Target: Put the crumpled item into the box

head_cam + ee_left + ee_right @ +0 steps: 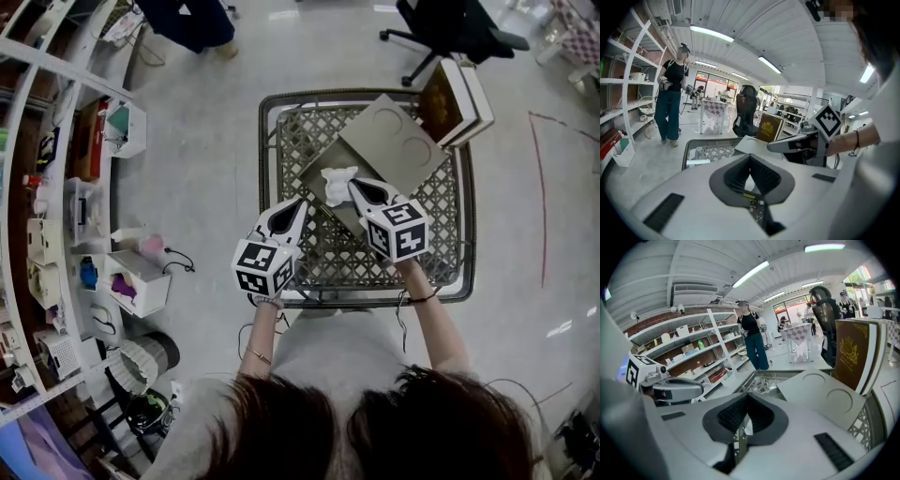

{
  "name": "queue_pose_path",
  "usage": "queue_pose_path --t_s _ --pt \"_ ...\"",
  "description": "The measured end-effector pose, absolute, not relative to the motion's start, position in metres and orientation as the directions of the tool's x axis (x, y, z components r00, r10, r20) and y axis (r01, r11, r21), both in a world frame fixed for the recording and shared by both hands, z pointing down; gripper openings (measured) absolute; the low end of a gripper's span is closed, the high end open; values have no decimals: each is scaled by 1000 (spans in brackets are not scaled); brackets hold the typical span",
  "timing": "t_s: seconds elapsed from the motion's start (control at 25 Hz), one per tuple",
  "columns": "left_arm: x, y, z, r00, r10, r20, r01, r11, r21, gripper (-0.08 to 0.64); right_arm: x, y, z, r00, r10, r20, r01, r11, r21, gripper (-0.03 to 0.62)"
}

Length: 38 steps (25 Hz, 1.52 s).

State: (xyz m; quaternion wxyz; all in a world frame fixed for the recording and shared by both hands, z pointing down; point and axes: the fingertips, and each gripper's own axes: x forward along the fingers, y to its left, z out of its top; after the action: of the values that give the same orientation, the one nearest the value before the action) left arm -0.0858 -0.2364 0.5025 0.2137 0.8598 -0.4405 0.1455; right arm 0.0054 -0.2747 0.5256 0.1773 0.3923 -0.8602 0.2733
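A crumpled white item [337,185] sits over the open grey box [317,169], whose lid [394,145] is folded back on the metal lattice table [436,230]. My right gripper [353,187] is shut, its tips pinching the item's right edge. In the right gripper view [746,397] the pads meet, and a bit of the white item [748,426] shows below them. My left gripper [302,202] hovers just left of the box, shut on nothing. Its pads touch in the left gripper view [750,159], where the right gripper [797,143] shows beyond it.
A brown book-like case [457,101] leans at the table's far right corner. Shelves [56,187] with small boxes line the left side, and a white box [141,281] stands on the floor. An office chair [450,28] and a standing person [192,19] are beyond the table.
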Motion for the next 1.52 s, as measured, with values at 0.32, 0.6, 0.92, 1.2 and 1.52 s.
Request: queue_pose_path --t_s 0.32,0.6,0.92,1.2,1.52 --pt "-84 -228 461 581 -733 355 -814 -533 232 17 13 -267 469 -651 -649 395 -759 578 -300 21" --pt "-86 -224 424 585 -762 279 -811 -550 198 17 26 -257 426 -631 -716 299 -776 580 -248 21" --pt "-91 -213 388 578 -788 212 -816 -560 145 17 40 -245 379 -592 -780 201 -806 571 -158 21" --pt "-101 -202 360 557 -817 148 -830 -544 122 17 56 -234 343 -560 -819 126 -828 547 -122 21" --pt "-120 -201 328 525 -848 71 -850 -519 87 17 65 -229 312 -531 -845 57 -846 526 -88 21"
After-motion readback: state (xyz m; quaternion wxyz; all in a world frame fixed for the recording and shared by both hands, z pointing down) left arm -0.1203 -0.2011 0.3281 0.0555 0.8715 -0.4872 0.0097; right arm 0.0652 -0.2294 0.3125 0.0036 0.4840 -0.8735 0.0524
